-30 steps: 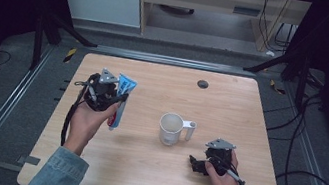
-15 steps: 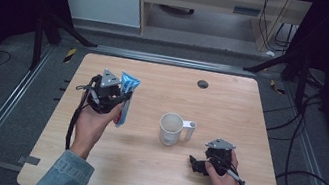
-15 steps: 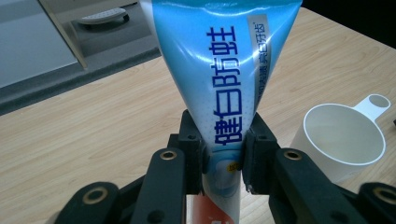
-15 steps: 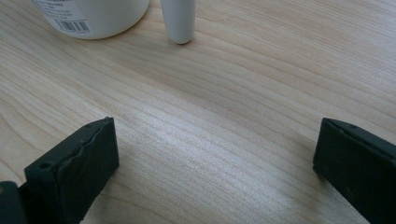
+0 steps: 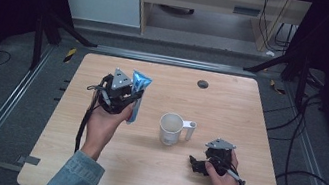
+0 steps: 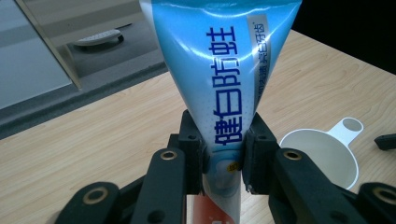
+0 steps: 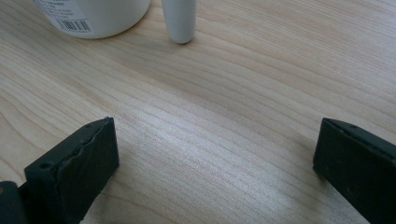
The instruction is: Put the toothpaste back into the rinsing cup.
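One toothpaste tube [image 6: 219,88] stood upright, clamped in your left claw [image 5: 126,100], the white cup [image 5: 170,128] just to its right; your right claw [image 7: 215,163] gaped empty.

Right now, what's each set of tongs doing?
Left tongs: closed on the blue toothpaste tube.
Right tongs: open, holding nothing, resting on the table.

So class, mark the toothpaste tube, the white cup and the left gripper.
toothpaste tube [image 6: 219,84], left gripper view, blue printed body above the jaws
white cup [image 5: 170,129], high view, rim
left gripper [image 6: 223,154], left gripper view, midway between its fingertips
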Motion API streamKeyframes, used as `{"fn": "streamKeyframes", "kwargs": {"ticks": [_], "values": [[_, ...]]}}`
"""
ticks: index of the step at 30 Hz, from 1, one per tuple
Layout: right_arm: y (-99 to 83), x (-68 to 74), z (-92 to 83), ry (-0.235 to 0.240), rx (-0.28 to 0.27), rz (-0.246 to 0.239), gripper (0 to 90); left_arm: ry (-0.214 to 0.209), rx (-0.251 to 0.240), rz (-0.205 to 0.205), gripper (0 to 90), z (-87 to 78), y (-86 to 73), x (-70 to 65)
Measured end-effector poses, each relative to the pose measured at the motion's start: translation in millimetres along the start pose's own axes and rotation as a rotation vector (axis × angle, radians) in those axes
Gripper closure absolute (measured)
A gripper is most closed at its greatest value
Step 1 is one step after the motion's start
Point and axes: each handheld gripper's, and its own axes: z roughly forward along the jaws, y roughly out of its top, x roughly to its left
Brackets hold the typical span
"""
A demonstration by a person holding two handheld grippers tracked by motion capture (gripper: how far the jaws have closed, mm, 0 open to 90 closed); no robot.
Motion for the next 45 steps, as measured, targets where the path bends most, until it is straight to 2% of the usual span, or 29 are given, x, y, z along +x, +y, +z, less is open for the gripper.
{"fn": "streamKeyframes", "kwargs": {"ticks": [3,7,18,23,28,33,36,40,45], "values": [[0.0,-0.1,0.1,0.000,-0.001,-0.002,0.4,-0.008,0.000,-0.006,72.5,2.4,0.7,-1.5],[0.1,-0.1,-0.1,0.000,0.001,-0.002,0.4,-0.025,-0.031,-0.025,72.5,5.6,3.4,-6.5],[0.1,0.0,-0.1,-0.001,0.001,-0.001,0.4,-0.037,-0.095,-0.017,72.5,8.6,17.0,-20.1],[0.1,-0.1,-0.1,-0.001,0.001,-0.001,0.4,-0.033,-0.112,0.002,72.5,9.6,22.2,-27.6],[0.1,-0.1,0.0,-0.001,0.000,-0.002,0.4,-0.037,-0.131,0.000,72.5,11.2,23.8,-31.0],[0.1,0.0,0.0,-0.001,0.000,-0.001,0.4,-0.056,-0.157,-0.023,72.6,11.3,25.8,-31.2],[0.1,-0.1,0.0,-0.001,0.001,-0.002,0.4,-0.055,-0.177,-0.013,72.6,10.4,28.5,-33.8],[0.1,0.0,0.1,0.000,-0.001,-0.001,0.4,-0.059,-0.202,-0.022,72.6,11.2,29.5,-37.7],[0.1,-0.1,0.0,-0.001,0.001,-0.001,0.4,-0.062,-0.215,-0.012,72.6,12.0,30.2,-42.5]]}}
